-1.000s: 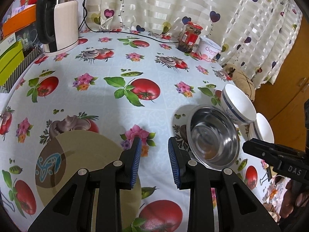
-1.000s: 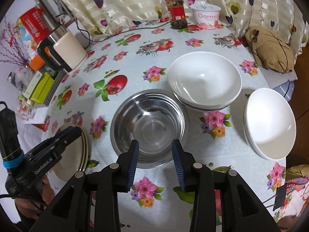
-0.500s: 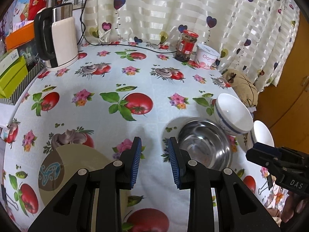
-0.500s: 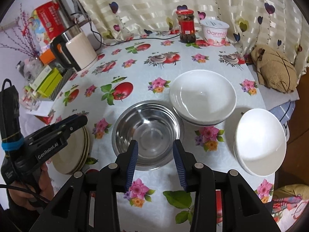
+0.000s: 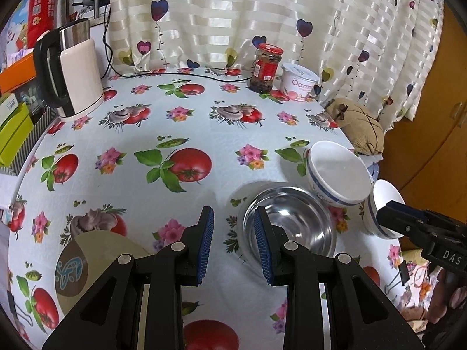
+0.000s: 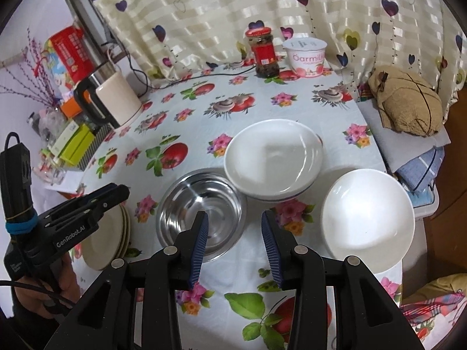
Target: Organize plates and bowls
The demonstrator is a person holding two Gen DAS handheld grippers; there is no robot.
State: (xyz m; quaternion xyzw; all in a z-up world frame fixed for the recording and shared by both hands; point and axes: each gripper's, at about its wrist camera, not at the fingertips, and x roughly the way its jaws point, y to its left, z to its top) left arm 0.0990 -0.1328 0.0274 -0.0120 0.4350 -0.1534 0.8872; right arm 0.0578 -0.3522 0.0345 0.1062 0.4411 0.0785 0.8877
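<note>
Above the fruit-print tablecloth [image 5: 204,134], both grippers, left [image 5: 233,243] and right [image 6: 233,246], hang parted and empty. Steel bowl [image 6: 201,207] lies at twelve, white bowls [image 6: 274,163] toward two, beige plates [image 6: 102,246] at nine. Kettle [image 6: 116,102], jar [image 6: 262,52] and heart-patterned curtain [image 6: 233,8] stand beyond.

- Left wrist view: looks steeply down from above the table's near left part, toward the curtain [image 5: 233,14].
- Right wrist view: same slant, from further right.
- Shared by both: steel bowl [image 5: 292,224] [image 6: 201,213], kettle [image 5: 73,70] [image 6: 113,99], jar [image 5: 265,67] [image 6: 262,52].
</note>
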